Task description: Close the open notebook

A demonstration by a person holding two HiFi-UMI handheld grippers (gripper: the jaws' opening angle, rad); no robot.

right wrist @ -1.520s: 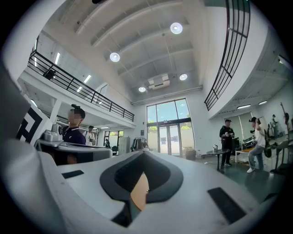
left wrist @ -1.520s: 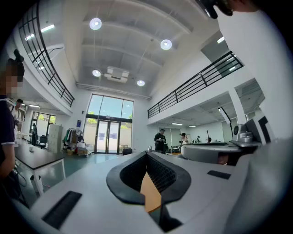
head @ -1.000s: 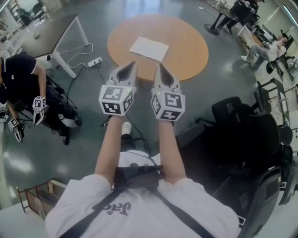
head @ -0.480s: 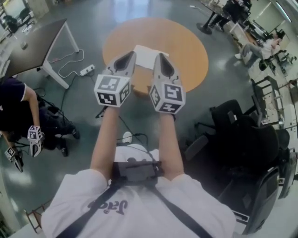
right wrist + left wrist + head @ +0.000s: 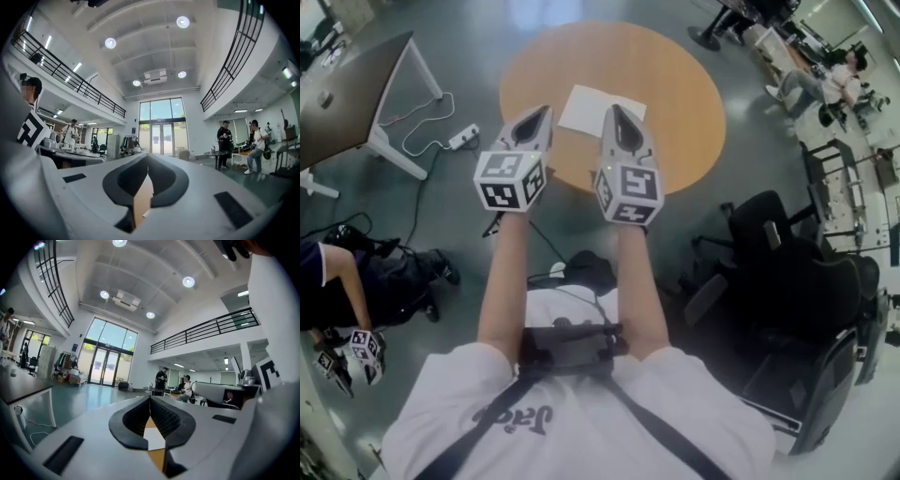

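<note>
Update: both grippers have closed in on the round light-wood table (image 5: 675,84). A second ago their tips sat short of its near edge; now they overlap the rim in the head view. The flat white open notebook (image 5: 592,106) hasn't moved: it's near the table's middle, slightly toward the near side, and untouched. In the head view it lies beyond and between the two tips, still clear of both. My read is that this is still the approach phase, with the closing not started and no contact yet.

Pose: both forearms are stretched forward, roughly parallel, with the grippers side by side and pointing about level toward the table.

The left gripper (image 5: 540,114) has its jaws pressed together with nothing between them. In its own view, a sliver of white page and table top shows through the gap below the tips.

The right gripper (image 5: 612,112) is the same, tips together and empty, with only wood tone visible behind them.

I can't tell from here which side the notebook's spine or loose cover is on. The jaws likely need to spread before either can catch a cover edge.
</note>
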